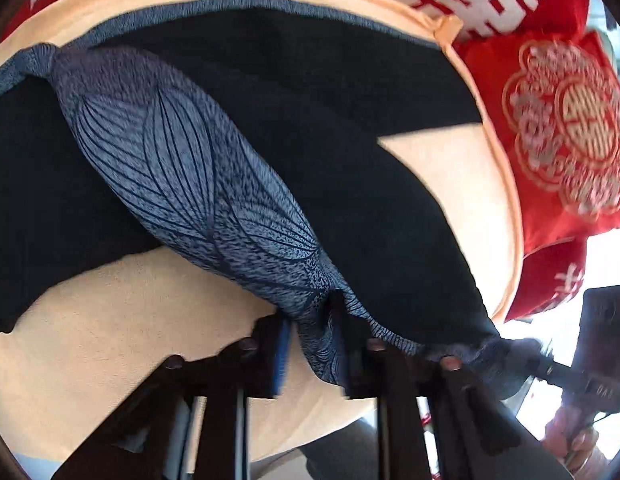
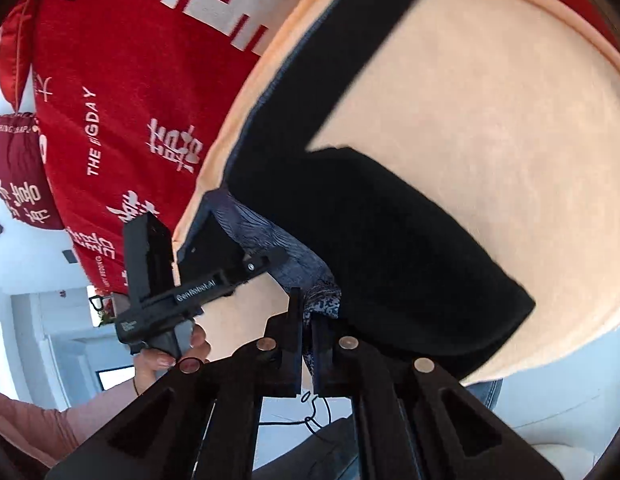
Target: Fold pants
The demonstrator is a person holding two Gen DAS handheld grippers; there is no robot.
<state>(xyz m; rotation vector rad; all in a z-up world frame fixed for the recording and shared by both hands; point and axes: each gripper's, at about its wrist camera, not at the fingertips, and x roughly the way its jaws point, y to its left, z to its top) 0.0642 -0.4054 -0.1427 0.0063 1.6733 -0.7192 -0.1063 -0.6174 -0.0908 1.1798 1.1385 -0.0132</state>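
The pants (image 1: 293, 128) are dark navy with a blue-grey leaf-patterned waistband (image 1: 181, 160); they lie on a peach cushion (image 1: 129, 304). My left gripper (image 1: 314, 344) is shut on the patterned waistband and lifts it. My right gripper (image 2: 307, 340) is shut on the same patterned edge (image 2: 322, 300) at another spot. In the right wrist view the dark legs (image 2: 390, 240) spread in a V over the cushion (image 2: 490, 120). The left gripper's body (image 2: 189, 280) shows in the right wrist view, the right one (image 1: 570, 360) in the left wrist view.
Red pillows with white and gold characters (image 1: 562, 128) (image 2: 121, 100) stand along the cushion's far side. The person's hand (image 2: 165, 356) holds the left gripper's handle. A white room and floor show beyond the cushion's edge (image 2: 37, 320).
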